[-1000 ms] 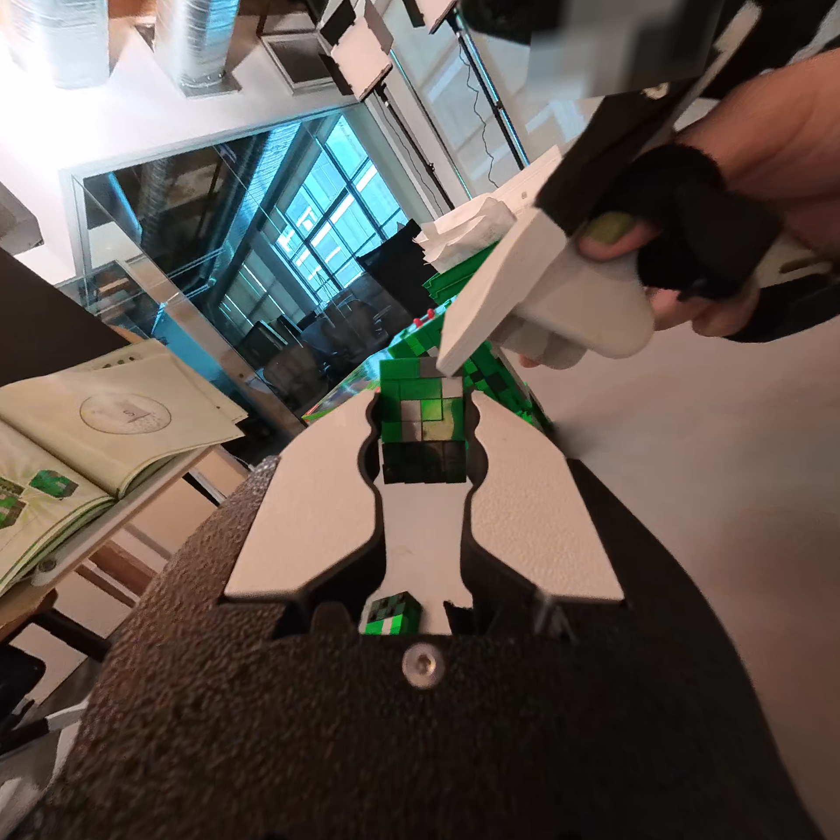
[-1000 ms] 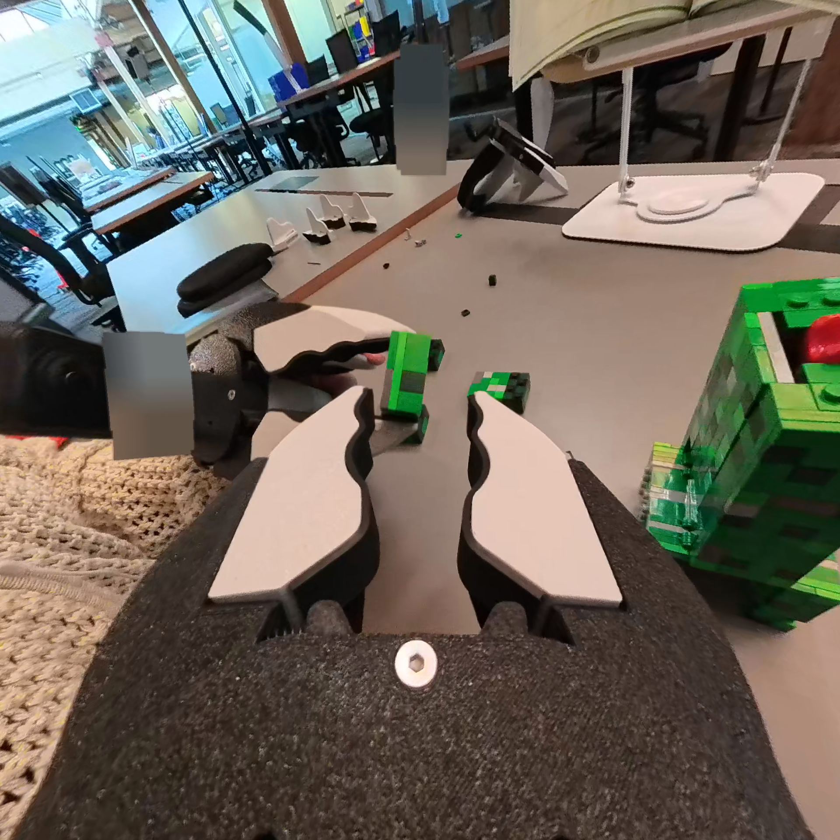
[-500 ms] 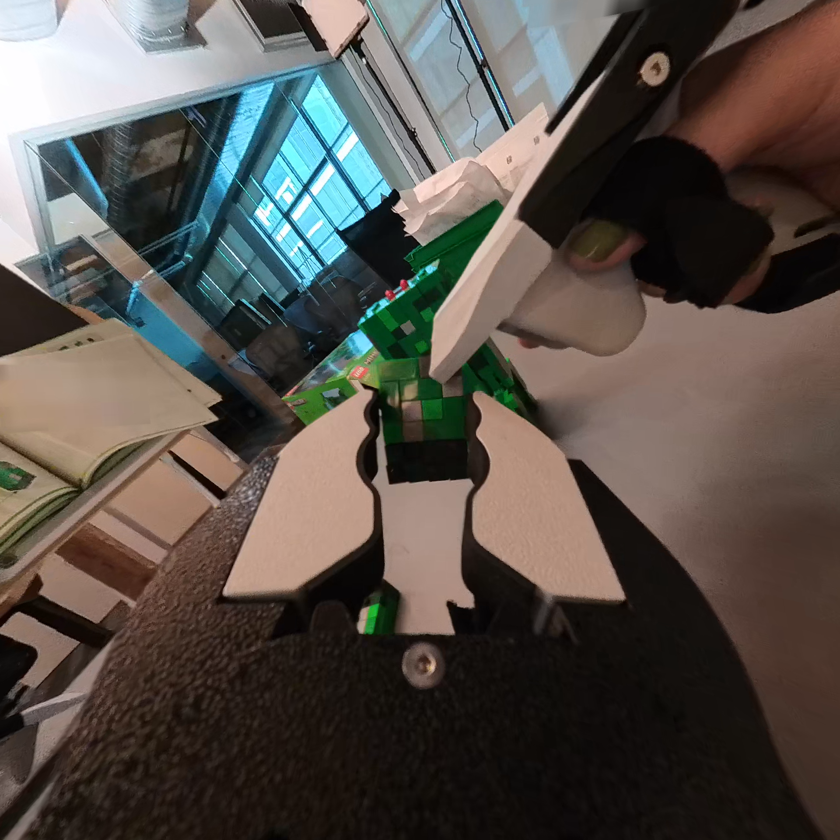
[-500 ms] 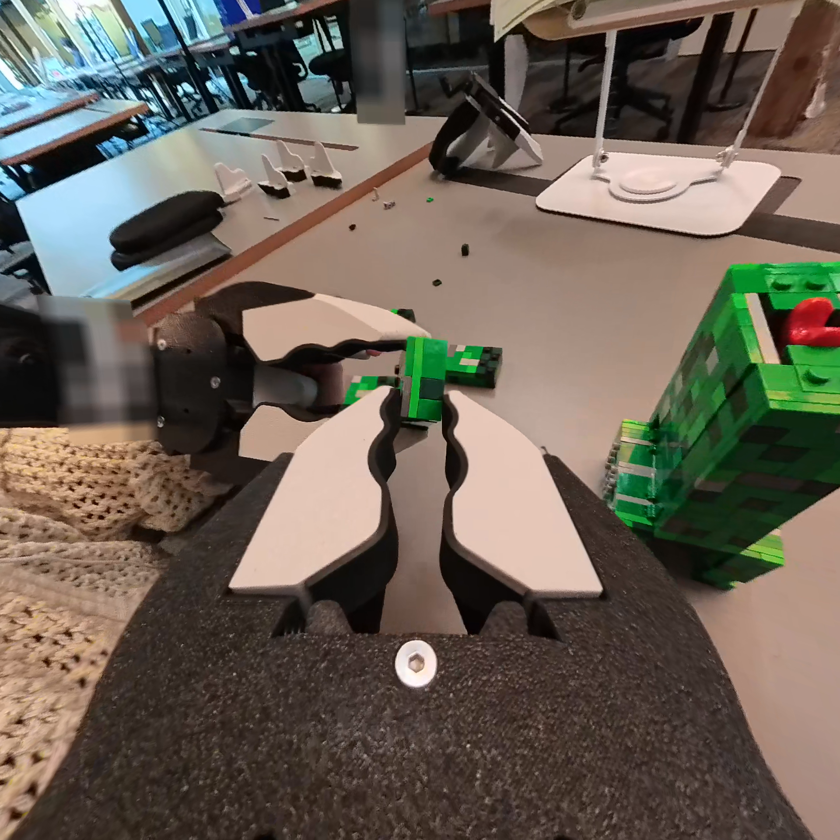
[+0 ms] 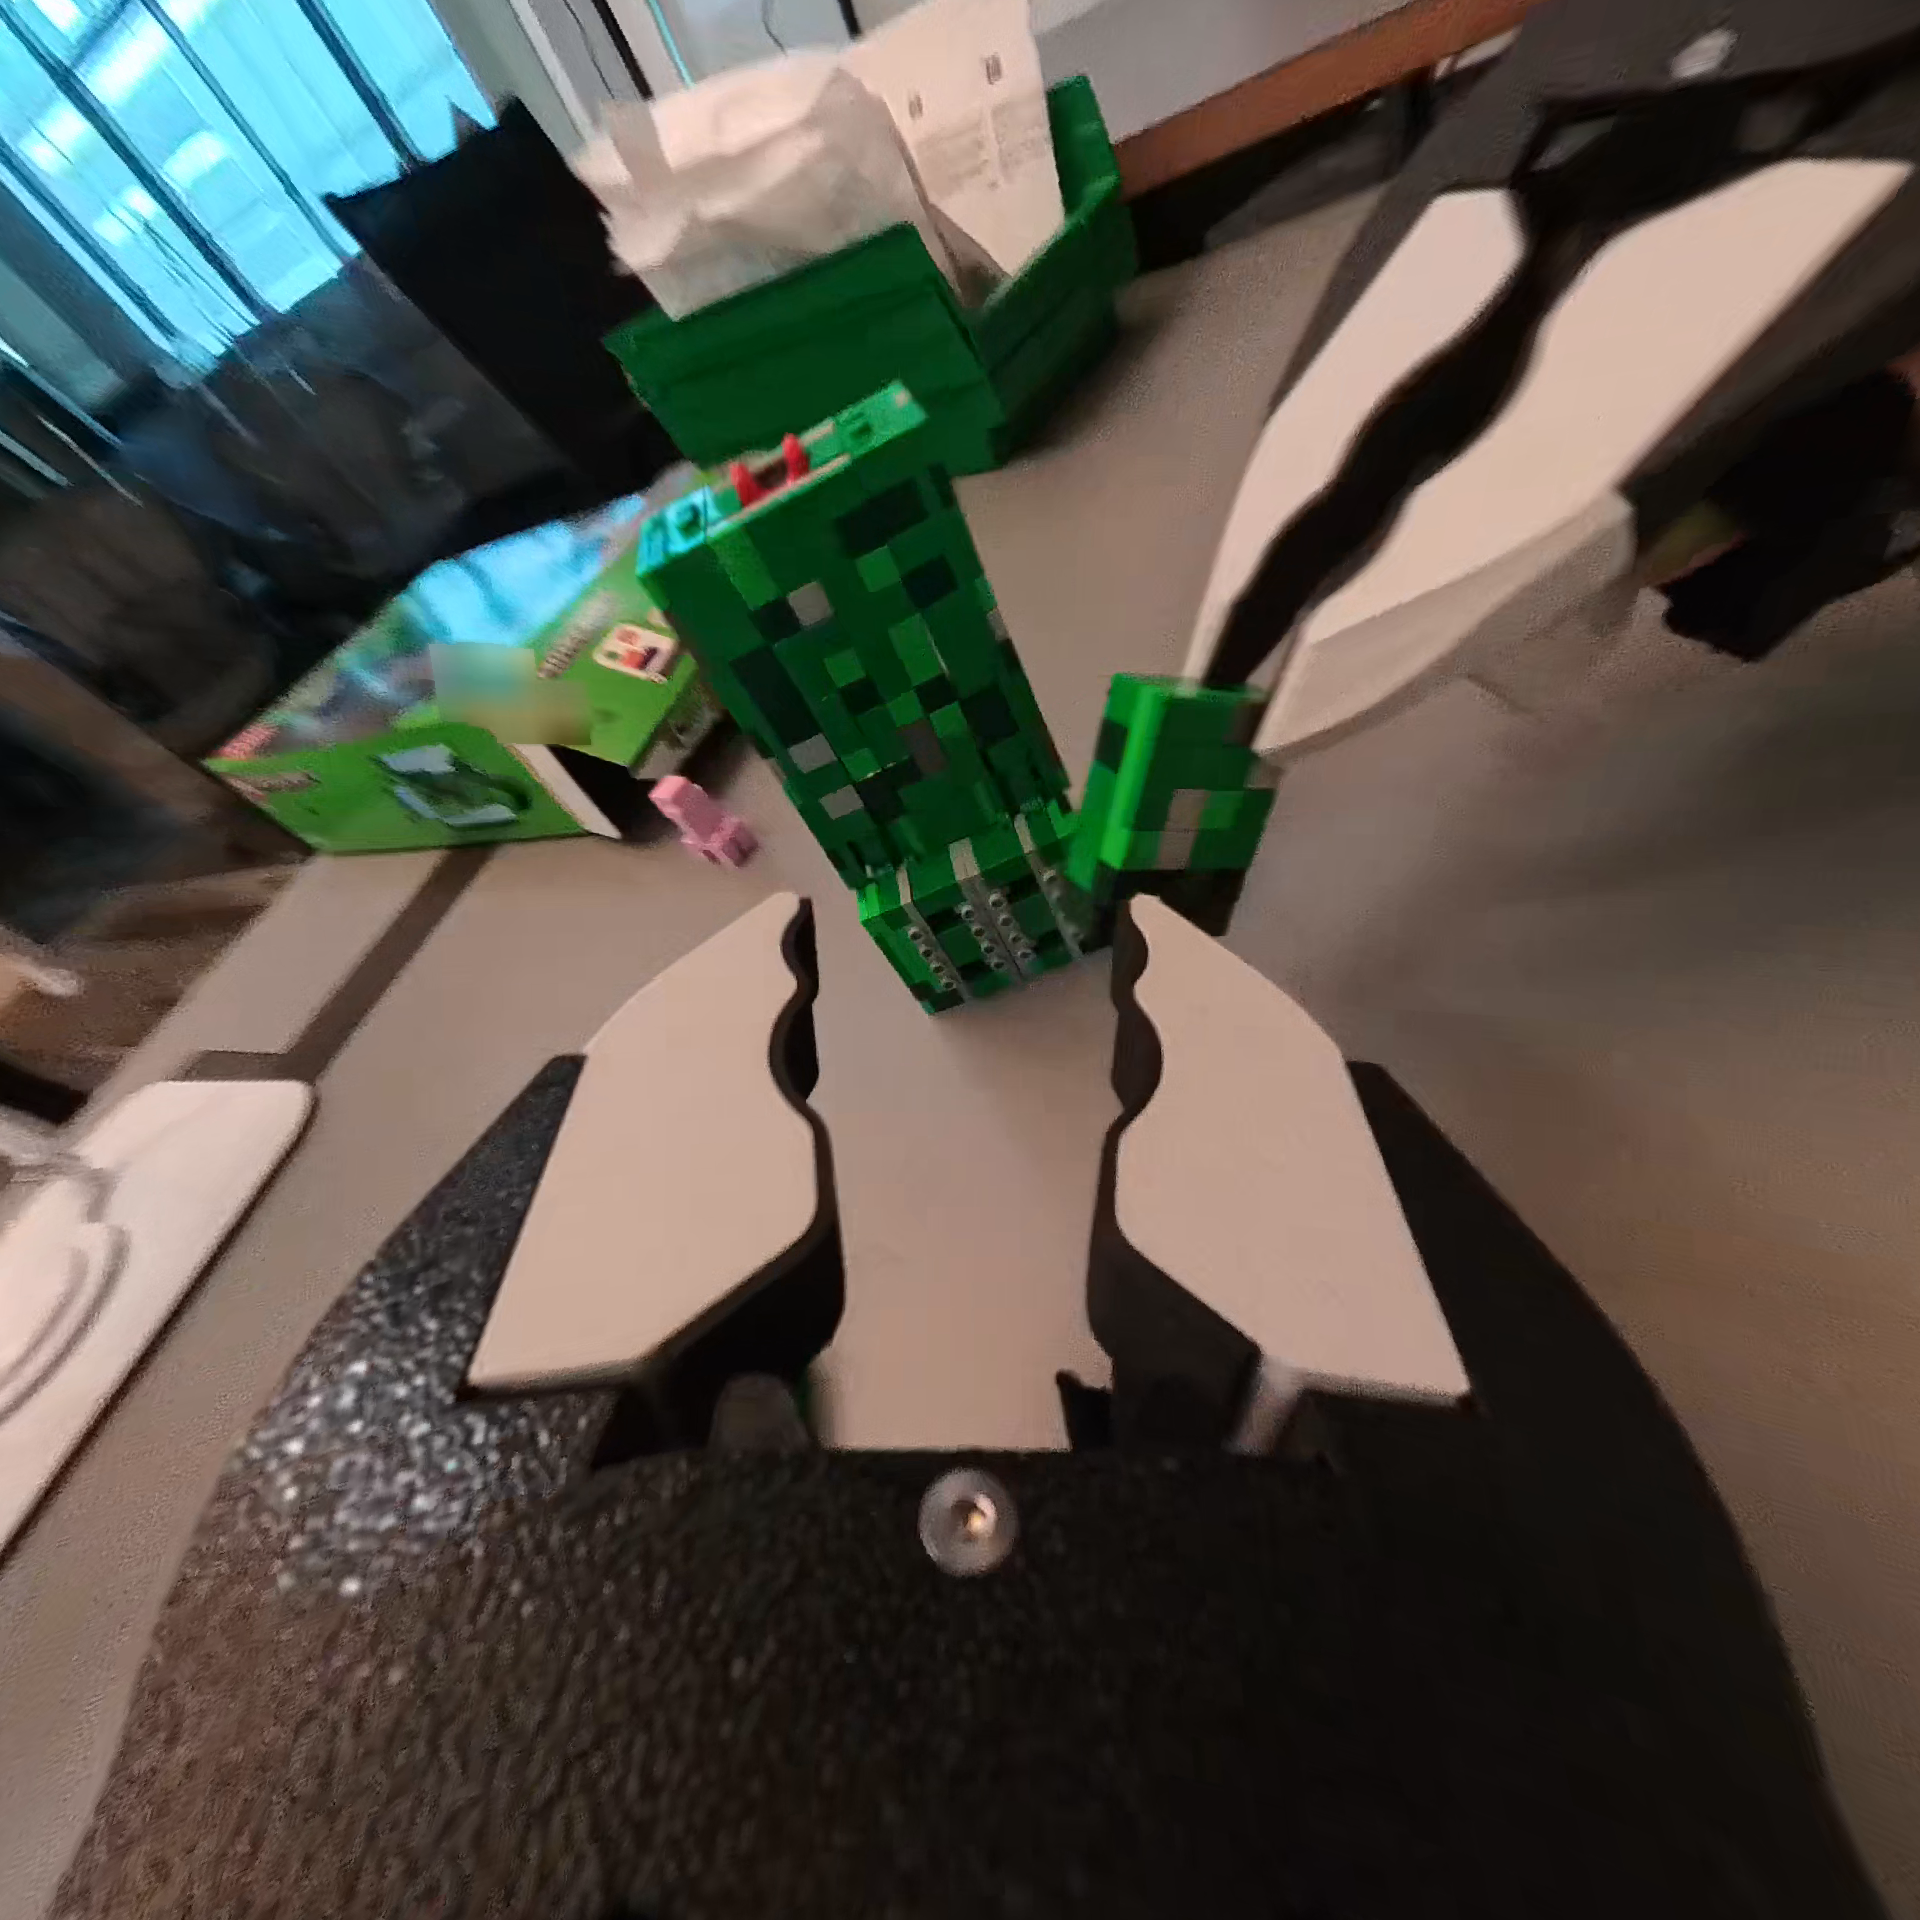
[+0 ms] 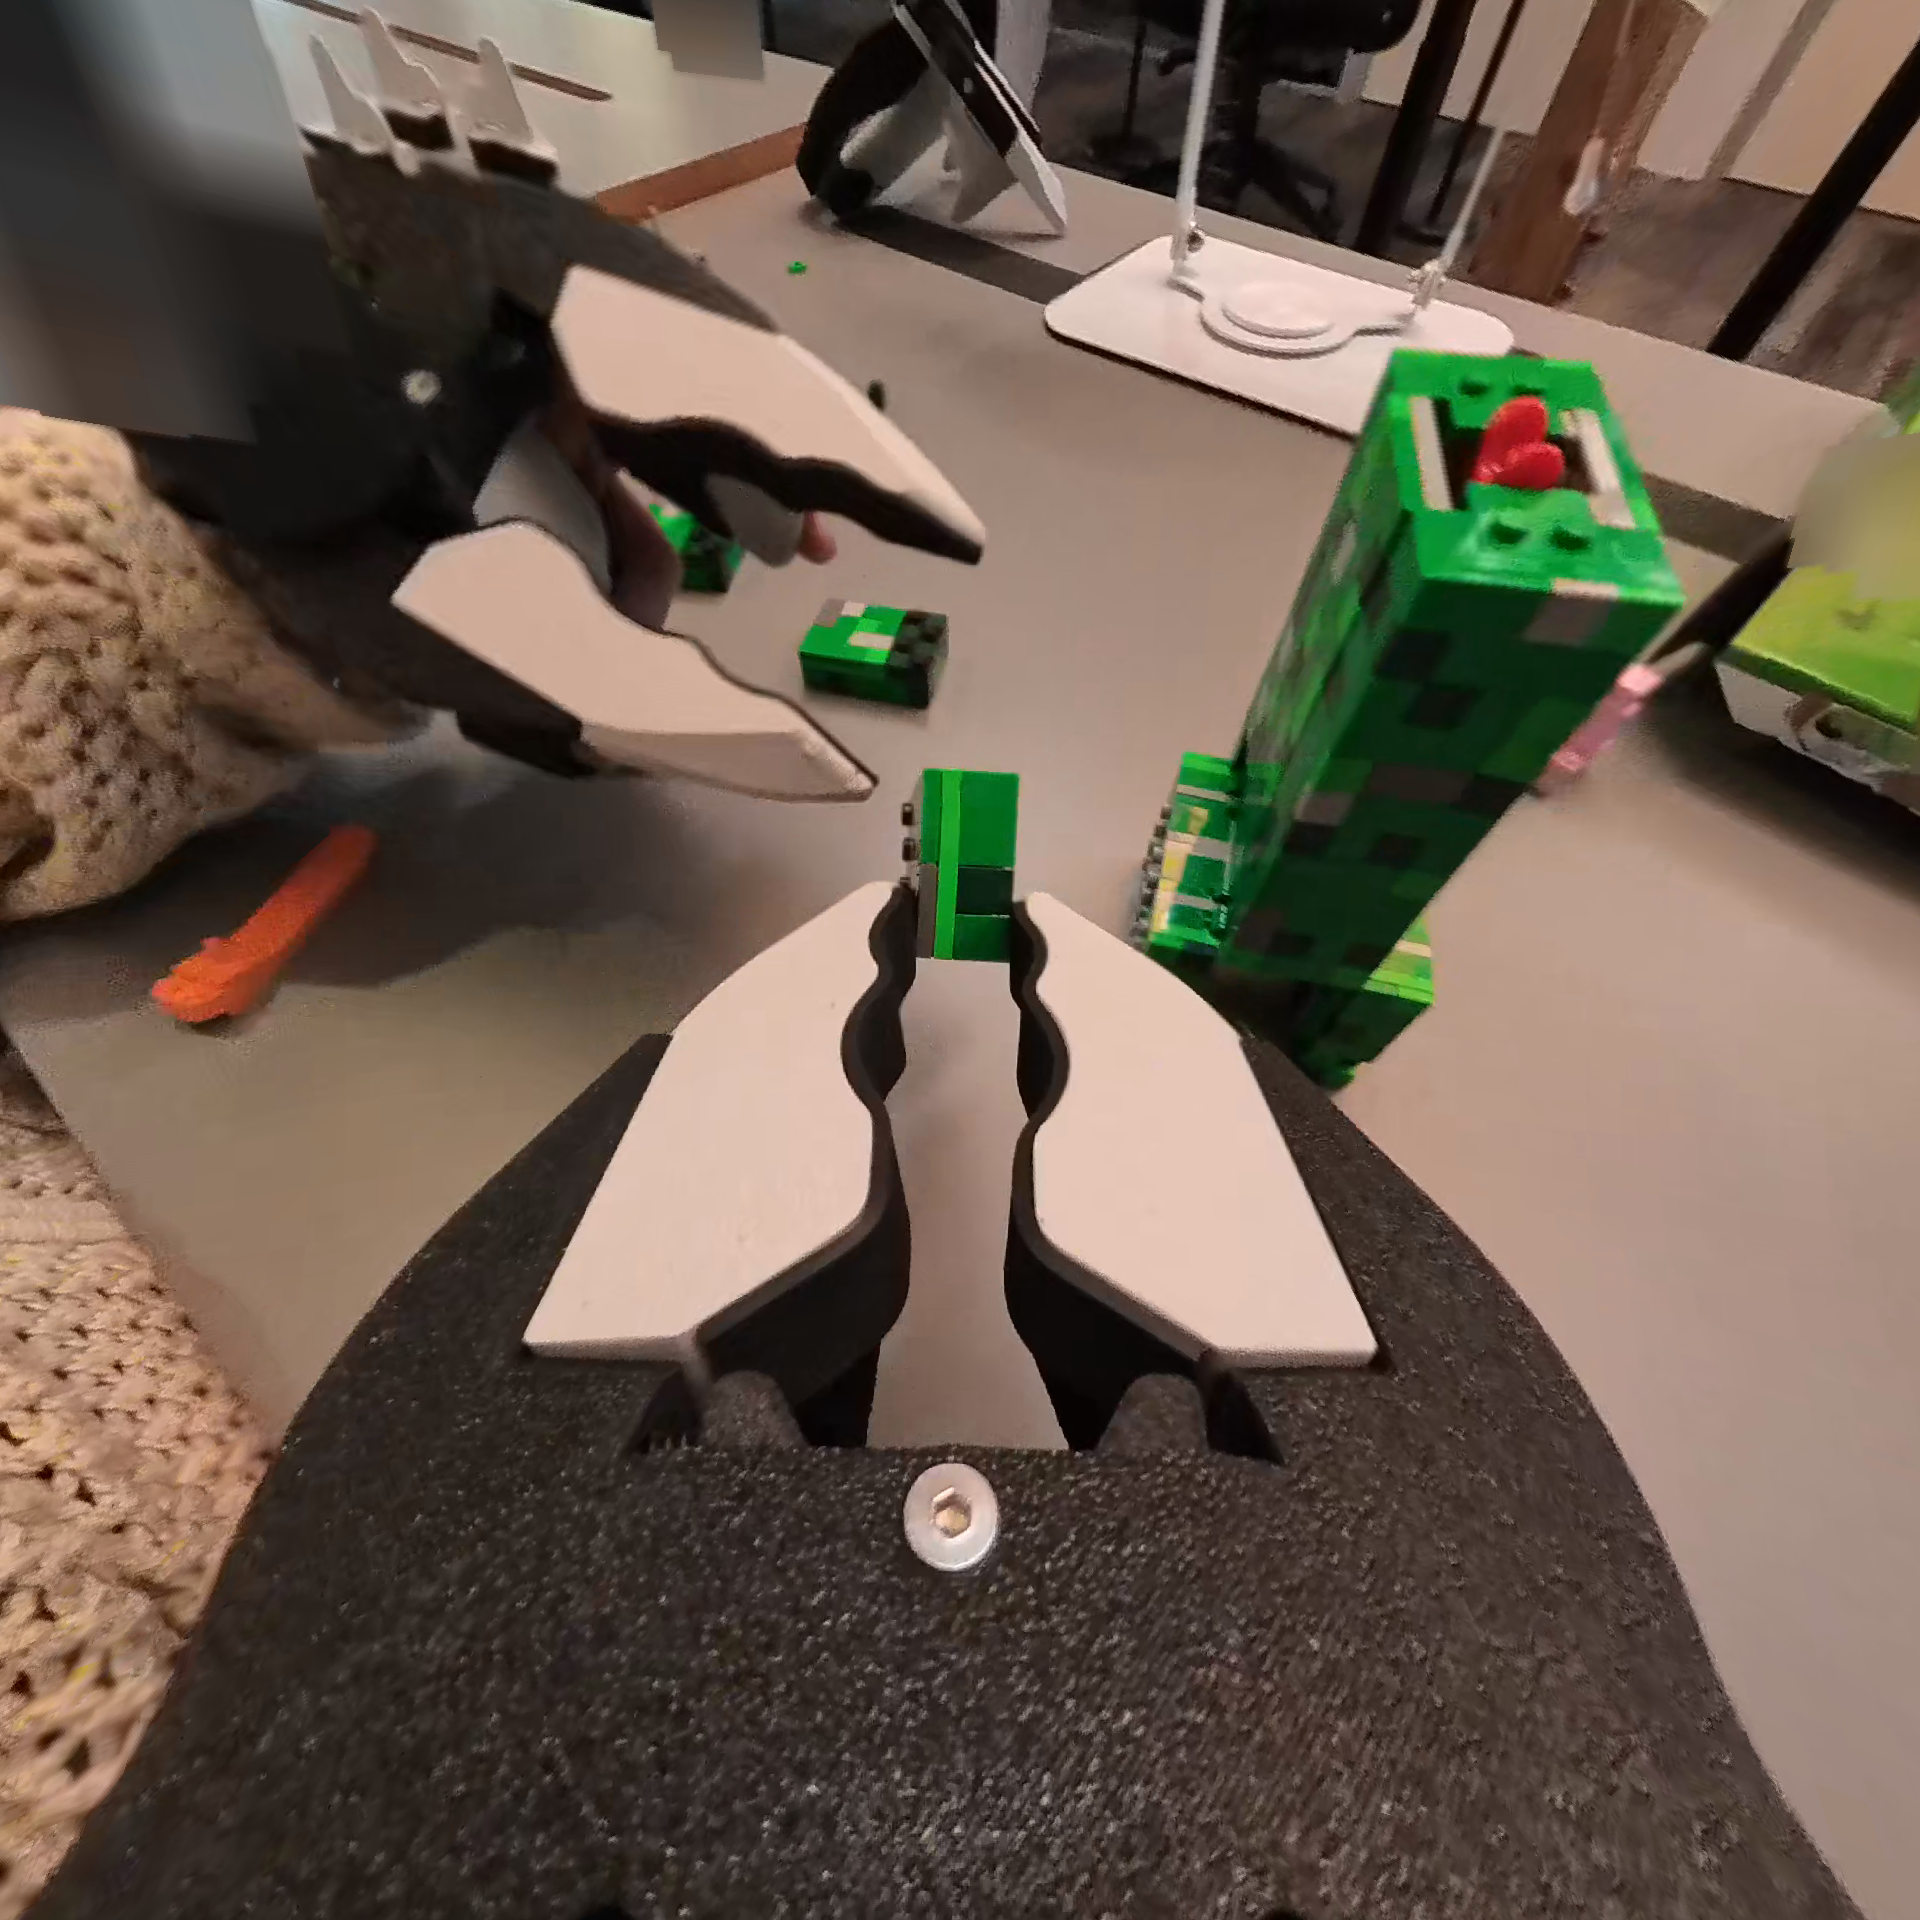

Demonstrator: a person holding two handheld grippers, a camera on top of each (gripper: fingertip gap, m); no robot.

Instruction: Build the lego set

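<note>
At 12 o'clock in the right wrist view, right gripper (image 6: pixel 964 914) is clamped on a small green block assembly (image 6: pixel 968 862), held upright above the tabletop (image 6: pixel 1558 1143). Left gripper (image 5: pixel 961 935) is spread wide with nothing in it, pointing at the foot of the tall green tower (image 5: pixel 883 665). Tower stands at 2 o'clock from the right gripper, near it but apart; red piece (image 6: pixel 1519 442) sits in its open top. Another small green block (image 6: pixel 873 652) lies at 11 o'clock, orange pry tool (image 6: pixel 265 925) at 9 o'clock. Green box (image 5: pixel 457 727) and pink piece (image 5: pixel 701 821) sit beyond the tower in the left view.

Step, my read: carrying the sub-assembly over to join the tower's base. Next calls for lining up studs with the base, bracing the tower with the free left gripper, then pressing on. Risk: tower tips if unbraced
</note>
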